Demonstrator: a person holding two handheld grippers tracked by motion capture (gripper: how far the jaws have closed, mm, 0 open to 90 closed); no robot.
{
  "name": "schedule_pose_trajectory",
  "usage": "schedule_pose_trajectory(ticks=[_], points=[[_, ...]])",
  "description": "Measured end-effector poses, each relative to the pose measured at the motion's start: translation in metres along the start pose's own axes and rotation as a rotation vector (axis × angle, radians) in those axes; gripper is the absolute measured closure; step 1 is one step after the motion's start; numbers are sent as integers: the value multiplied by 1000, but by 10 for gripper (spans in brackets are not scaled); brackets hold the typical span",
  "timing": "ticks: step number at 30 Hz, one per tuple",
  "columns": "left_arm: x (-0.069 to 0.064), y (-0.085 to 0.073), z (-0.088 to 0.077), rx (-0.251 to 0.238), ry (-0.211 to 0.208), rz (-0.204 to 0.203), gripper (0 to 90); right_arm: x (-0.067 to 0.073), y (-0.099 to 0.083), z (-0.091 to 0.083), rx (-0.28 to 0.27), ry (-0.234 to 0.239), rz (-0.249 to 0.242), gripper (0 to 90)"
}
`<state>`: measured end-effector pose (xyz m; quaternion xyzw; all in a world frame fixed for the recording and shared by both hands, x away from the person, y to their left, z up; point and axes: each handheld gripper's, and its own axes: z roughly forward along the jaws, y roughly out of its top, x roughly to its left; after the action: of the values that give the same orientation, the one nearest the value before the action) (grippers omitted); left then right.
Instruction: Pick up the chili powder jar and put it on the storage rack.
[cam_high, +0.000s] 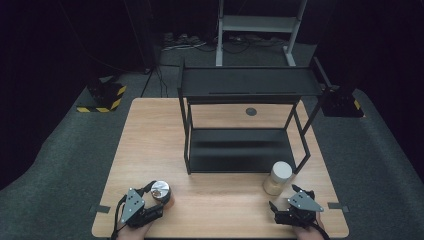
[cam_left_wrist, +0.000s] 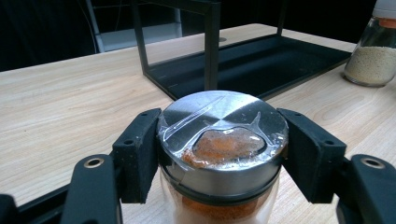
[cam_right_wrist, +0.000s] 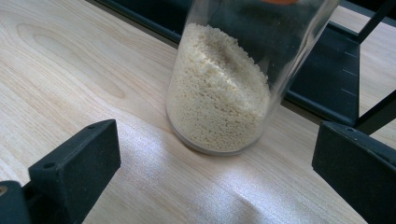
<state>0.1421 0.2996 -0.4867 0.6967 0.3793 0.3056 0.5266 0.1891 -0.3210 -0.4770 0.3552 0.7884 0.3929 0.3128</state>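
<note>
Left gripper clamped on the orange spice jar; right gripper spread wide before the grain jar.

We note the table (cam_high: 150, 145) bearing a black two-tier rack (cam_high: 240, 150) at its centre. At the near-left edge, the left gripper (cam_high: 156, 199) lies low and level, its pads (cam_left_wrist: 140, 154) pressed against the steel lid of the orange spice jar (cam_left_wrist: 223, 154); we cannot see the jar's base, which is cut off below. At the near-right edge, the right gripper (cam_high: 286, 200) points at the grain jar (cam_right_wrist: 224, 102), jaws wide apart, touching nothing. That jar stands just beside the rack's front-right corner; its lid is cropped in the right gripper view. Both hands are mostly cut off by the bottom of the high view.
</note>
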Motion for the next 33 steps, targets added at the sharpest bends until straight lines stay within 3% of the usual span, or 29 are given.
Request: schedule_pose_trajectory(ticks=[11,16,20,26,28,33], points=[[0,4,-2,10,3,5,347,0,1,0,3,0,-3,2],[2,4,-5,-5,-10,-15,347,0,1,0,4,0,-1,2],[5,7,-9,-34,-34,-65,347,-1,0,0,2,3,3,2],[0,15,-10,-47,-41,-55,347,-2,0,0,-2,4,10,2],[-2,24,-9,-40,-49,-25,347,-2,0,0,-2,7,9,2],[-4,35,-5,-44,-64,-23,347,-3,-1,0,-6,11,15,2]])
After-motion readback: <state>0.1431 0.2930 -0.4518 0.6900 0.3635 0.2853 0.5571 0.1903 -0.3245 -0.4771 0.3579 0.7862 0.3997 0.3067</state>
